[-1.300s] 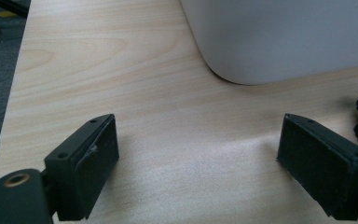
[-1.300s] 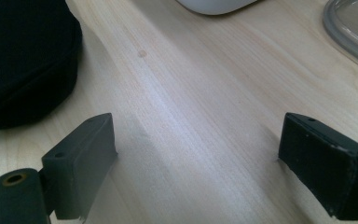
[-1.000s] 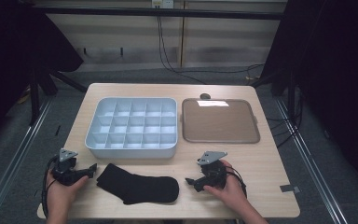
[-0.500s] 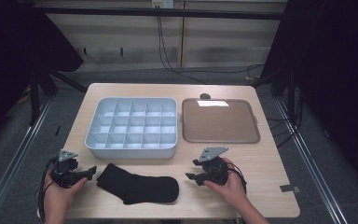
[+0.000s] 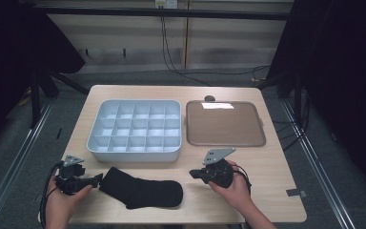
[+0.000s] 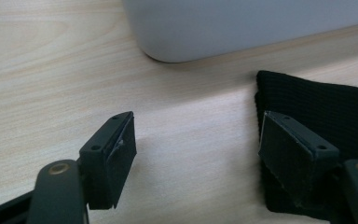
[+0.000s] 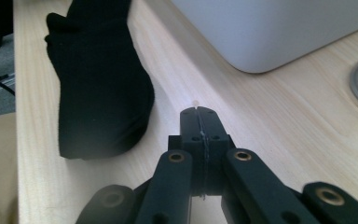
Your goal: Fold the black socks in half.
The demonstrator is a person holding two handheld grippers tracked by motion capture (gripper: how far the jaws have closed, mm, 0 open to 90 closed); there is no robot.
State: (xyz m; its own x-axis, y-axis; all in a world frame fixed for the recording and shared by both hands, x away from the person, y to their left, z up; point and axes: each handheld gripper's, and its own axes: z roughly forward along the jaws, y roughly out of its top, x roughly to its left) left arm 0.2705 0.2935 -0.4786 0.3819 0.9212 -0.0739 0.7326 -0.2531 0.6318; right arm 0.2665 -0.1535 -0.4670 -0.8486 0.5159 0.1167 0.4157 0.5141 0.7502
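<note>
Lying flat on the desk [image 5: 267, 164] before the compartment tray [image 5: 136, 129] — black sock [image 5: 140, 192]. Left tongs [image 6: 196, 149] gaping at its cuff: slide lower jaw under, pinch one layer. Right tongs [image 7: 199, 122] closed, empty, near the toe.

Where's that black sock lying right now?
In the high view the black sock lies flat at the table's near edge, just in front of the white divided tray, between the left gripper and the right gripper.
</note>
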